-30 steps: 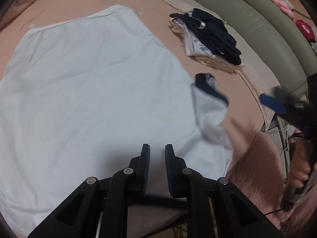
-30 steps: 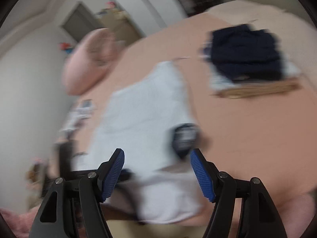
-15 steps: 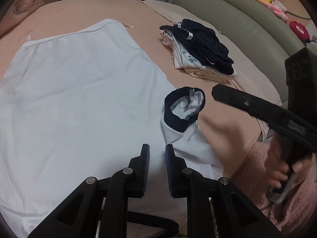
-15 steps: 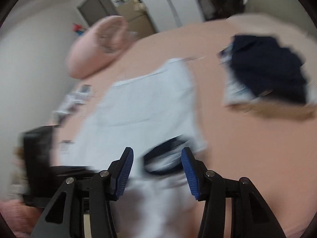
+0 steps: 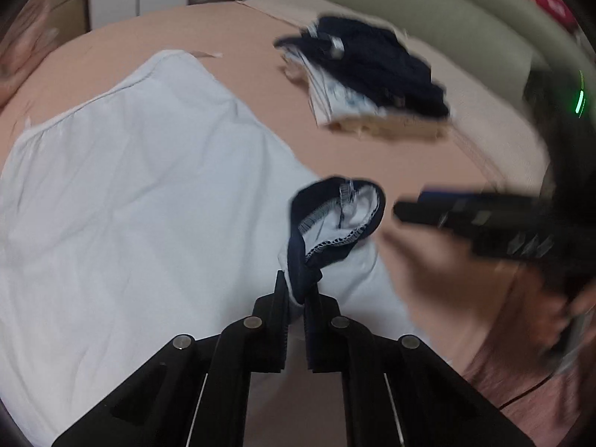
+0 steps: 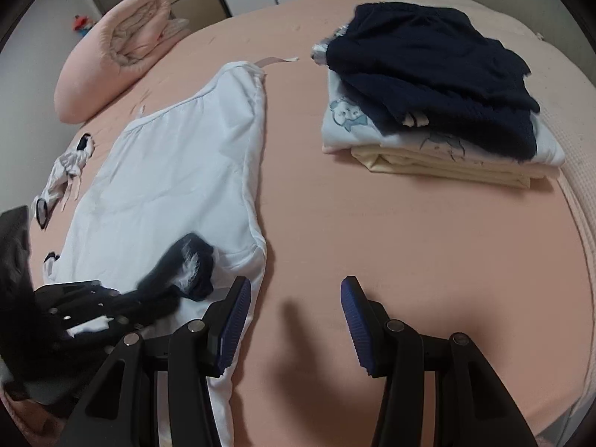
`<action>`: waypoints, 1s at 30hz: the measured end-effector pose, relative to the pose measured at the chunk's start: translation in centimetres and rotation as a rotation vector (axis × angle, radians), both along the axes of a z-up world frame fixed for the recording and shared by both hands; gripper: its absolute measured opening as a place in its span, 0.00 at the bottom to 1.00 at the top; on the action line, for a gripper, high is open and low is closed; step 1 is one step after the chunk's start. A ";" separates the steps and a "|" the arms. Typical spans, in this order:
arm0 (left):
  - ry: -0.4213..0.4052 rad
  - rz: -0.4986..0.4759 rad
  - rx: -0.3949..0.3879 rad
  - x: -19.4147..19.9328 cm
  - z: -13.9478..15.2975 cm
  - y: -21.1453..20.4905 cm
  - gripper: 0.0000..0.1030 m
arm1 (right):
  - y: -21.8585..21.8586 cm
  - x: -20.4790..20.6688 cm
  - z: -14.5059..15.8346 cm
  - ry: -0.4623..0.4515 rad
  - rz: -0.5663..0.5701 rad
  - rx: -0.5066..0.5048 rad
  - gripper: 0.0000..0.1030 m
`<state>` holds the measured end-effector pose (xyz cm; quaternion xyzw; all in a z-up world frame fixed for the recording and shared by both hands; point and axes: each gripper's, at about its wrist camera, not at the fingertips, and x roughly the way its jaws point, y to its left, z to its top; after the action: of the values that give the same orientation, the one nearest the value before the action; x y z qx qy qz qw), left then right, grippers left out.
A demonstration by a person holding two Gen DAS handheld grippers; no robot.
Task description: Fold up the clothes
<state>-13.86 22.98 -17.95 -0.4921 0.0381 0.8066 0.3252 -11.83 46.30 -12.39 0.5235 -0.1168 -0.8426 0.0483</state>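
Currently the sleeve fold is in hand. Left tool (image 5: 297, 290), bottom centre of its own view, is clamped tight on the navy cuff (image 5: 337, 216) of the white shirt (image 5: 141, 193); the cuff loop stands up just above the jaws, the sleeve trailing under it. The shirt lies flat on the pink bed (image 6: 409, 223), filling the left half of both views. Right tool (image 6: 294, 320), lower centre of its view, stands about half open over bare sheet just right of the shirt's edge, nothing between its pads. A folded stack (image 6: 428, 85) sits upper right, well apart from the shirt.

Next move, as I judge it: carry the cuff leftward across the shirt body and lay the sleeve flat; the right tool likely needs to pin or take the shoulder edge beside it.

Against a second ago: the left jaws, then slightly parted and empty over the shirt's lower edge, have just been closing and now pinch the cuff. The right jaws have narrowed, still empty, and its view has gone from blurred to sharp.
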 end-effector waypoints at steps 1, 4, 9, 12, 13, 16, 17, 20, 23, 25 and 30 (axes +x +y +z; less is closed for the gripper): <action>-0.001 0.005 0.027 0.1 0.6 -0.6 0.05 | 0.0 0.1 -0.2 -0.001 -0.014 -0.018 0.49; -0.007 0.022 0.128 -0.1 2.6 -2.8 0.05 | -1.9 -1.5 0.0 0.036 0.045 -0.054 0.49; -0.093 0.086 0.029 -2.2 0.0 -3.7 0.06 | -5.0 -4.9 -0.4 0.038 0.149 0.010 0.49; -0.168 0.120 -0.061 -1.9 -2.3 -3.9 0.09 | -5.7 -6.8 -1.5 0.039 0.122 -0.019 0.49; -0.144 0.123 -0.052 -1.4 -2.1 -4.1 0.09 | -5.7 -7.1 -1.5 0.054 0.114 -0.039 0.49; -0.027 0.147 0.011 -0.1 0.0 -5.1 0.10 | -4.8 -6.8 -0.7 0.096 0.082 -0.109 0.49; 0.010 0.158 0.030 0.2 0.6 -5.5 0.13 | -4.8 -6.6 -0.7 0.093 0.089 -0.093 0.49; 0.090 0.173 -0.030 0.2 1.1 -5.8 0.18 | -5.6 -6.1 -1.4 0.053 0.136 0.025 0.49; 0.053 0.207 -0.089 -1.0 0.1 -6.2 0.18 | -7.1 -5.9 -2.7 -0.014 0.197 0.099 0.49; -0.025 0.206 -0.019 -1.6 -0.5 -6.6 0.18 | -7.2 -5.8 -3.0 -0.024 0.205 0.149 0.49; 0.010 0.026 -0.037 -0.1 -0.5 -3.5 0.18 | -6.2 -5.4 -0.7 0.081 0.169 0.054 0.49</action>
<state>-13.92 19.50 -18.44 -0.4945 0.0484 0.8123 0.3055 -17.24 40.15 -13.08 0.4981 -0.0474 -0.8588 0.1098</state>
